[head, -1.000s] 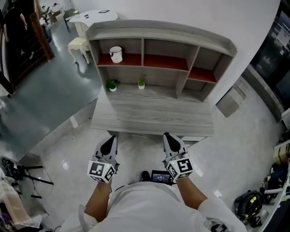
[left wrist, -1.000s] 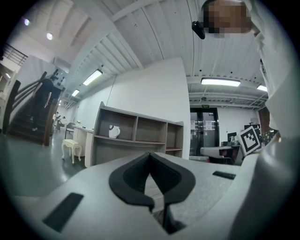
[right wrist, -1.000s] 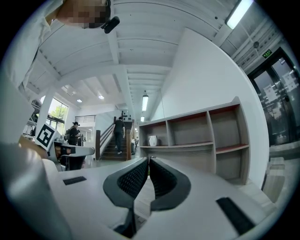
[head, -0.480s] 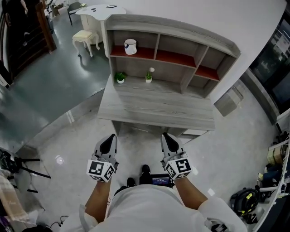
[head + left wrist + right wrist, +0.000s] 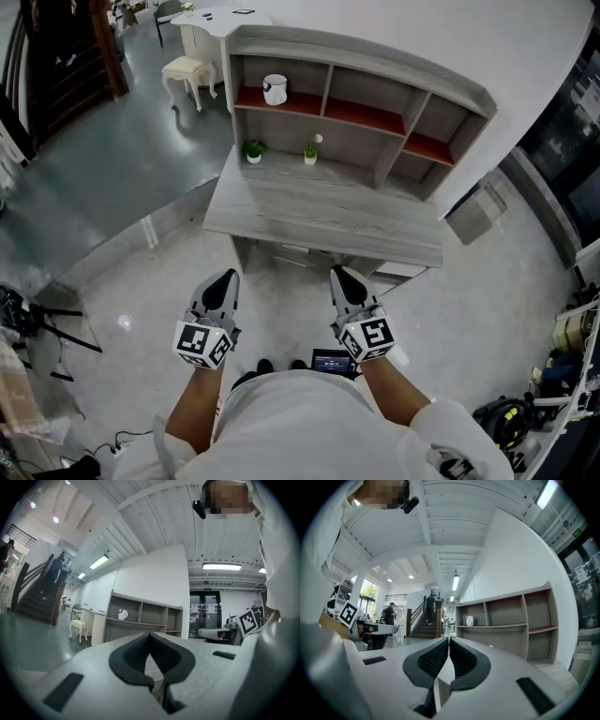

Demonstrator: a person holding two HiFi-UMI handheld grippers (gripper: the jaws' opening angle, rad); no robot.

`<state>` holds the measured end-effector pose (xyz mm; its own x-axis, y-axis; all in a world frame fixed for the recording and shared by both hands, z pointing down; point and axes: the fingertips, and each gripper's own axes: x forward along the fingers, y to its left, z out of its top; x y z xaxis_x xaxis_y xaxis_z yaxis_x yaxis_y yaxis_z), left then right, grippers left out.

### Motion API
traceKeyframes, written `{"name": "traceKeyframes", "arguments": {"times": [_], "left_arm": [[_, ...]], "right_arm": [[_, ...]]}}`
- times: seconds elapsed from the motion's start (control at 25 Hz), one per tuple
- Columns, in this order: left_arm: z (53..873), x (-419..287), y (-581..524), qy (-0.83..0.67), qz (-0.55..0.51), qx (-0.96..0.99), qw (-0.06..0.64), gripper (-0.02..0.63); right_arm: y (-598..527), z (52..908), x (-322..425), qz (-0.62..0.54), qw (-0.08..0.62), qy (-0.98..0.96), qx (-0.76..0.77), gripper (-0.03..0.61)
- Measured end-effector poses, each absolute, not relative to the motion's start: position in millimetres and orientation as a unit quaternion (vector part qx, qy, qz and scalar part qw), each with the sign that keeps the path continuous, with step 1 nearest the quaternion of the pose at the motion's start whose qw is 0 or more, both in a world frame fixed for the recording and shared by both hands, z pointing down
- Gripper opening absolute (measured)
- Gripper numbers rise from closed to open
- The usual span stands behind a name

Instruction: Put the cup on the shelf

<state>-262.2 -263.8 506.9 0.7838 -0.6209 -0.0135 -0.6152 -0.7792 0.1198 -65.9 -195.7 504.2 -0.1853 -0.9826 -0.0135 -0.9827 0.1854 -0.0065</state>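
Left tool (image 5: 225, 278): jaws together at the tips, nothing between them. Right tool (image 5: 339, 275): same, pads meeting, nothing held. Both gripper views confirm this, left tool (image 5: 150, 635) and right tool (image 5: 448, 640).

Cup (image 5: 275, 89): white, upright, in the upper left compartment of the shelf (image 5: 356, 49), well ahead of both tools and off to the left of the left one. It shows in the left gripper view (image 5: 123, 614) and the right gripper view (image 5: 469, 620), small and far beyond the jaw tips, on the red board.

Change over the last second: I have backed off from the table (image 5: 323, 214). A second ago its front edge lay just ahead of my tool tips; now a strip of bare floor (image 5: 281, 300) lies between them. The whole unit has also slid rightward and upward in the head view. Neither tool has changed its grip: closed and empty then, closed and empty now. The cup stands in the same compartment as before.

Reading: placement looks done. With the cup on the shelf and both tools withdrawn, I judge nothing remains but to stand clear.

Also noted: two small potted plants (image 5: 253, 149) on the table under the cup's compartment, untouched, same spots as earlier
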Motion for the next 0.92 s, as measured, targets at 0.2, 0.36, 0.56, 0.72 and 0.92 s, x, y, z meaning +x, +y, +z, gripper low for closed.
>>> {"name": "traceKeyframes", "arguments": {"times": [0.2, 0.36, 0.56, 0.72, 0.92], "left_arm": [[503, -237, -250, -0.336, -0.029, 0.940, 0.055, 0.008], [513, -211, -239, -0.330, -0.020, 0.942, 0.062, 0.008], [512, -185, -231, -0.328, -0.018, 0.943, 0.057, 0.008], [513, -180, -235, -0.335, -0.017, 0.940, 0.060, 0.008], [506, -168, -242, -0.336, -0.020, 0.940, 0.047, 0.008]], "right_arm": [[-182, 500, -35, 0.013, 0.004, 0.777, -0.629, 0.037], [-166, 518, -7, -0.006, 0.003, 0.770, -0.638, 0.037], [-158, 520, 21, 0.000, 0.013, 0.757, -0.653, 0.037], [-167, 521, 29, -0.006, 0.022, 0.754, -0.656, 0.037], [-175, 524, 41, -0.009, 0.022, 0.755, -0.656, 0.037]]}}
